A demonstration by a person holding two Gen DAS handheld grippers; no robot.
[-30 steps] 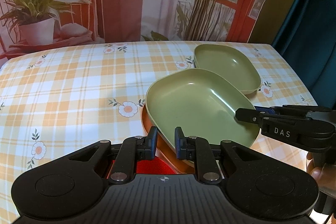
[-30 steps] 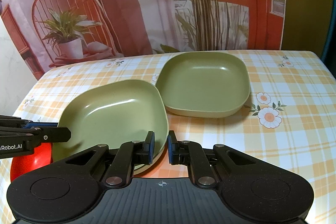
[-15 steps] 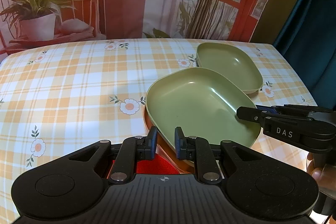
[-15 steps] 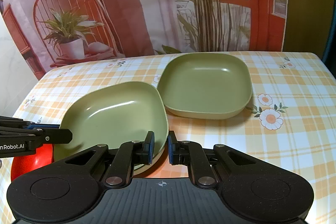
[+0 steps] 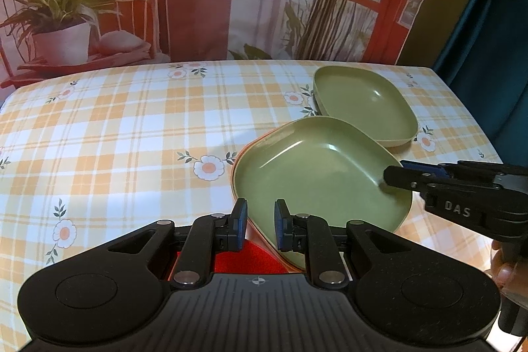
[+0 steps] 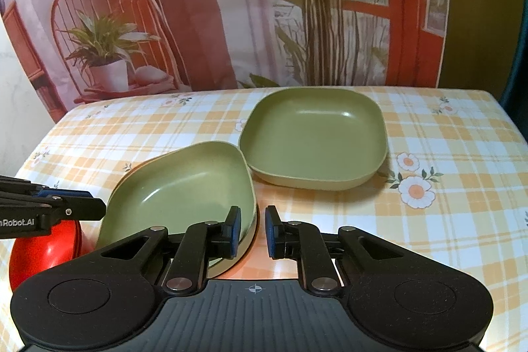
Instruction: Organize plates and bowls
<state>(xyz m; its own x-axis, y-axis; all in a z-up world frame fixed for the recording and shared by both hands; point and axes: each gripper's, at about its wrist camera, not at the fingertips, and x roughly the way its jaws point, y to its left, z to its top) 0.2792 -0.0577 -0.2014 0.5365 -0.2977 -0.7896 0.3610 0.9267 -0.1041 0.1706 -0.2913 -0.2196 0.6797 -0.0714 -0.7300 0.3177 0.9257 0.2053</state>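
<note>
Two grippers, two green plates, one orange plate, one red dish on a checked tablecloth [image 5: 115, 137].
One red dish [image 6: 43, 249] sits at the lower left of the right wrist view. In the left wrist view, the left gripper [image 5: 260, 226] at bottom middle is pinched tight on the edge of the near green plate [image 5: 316, 174], which rests on the orange plate [image 5: 235, 167]. The far green plate [image 5: 363, 108] sits upper right, just beside it. The right gripper [image 6: 252, 230] has the near plate's rim between its jaws; I cannot tell if it squeezes.
</note>
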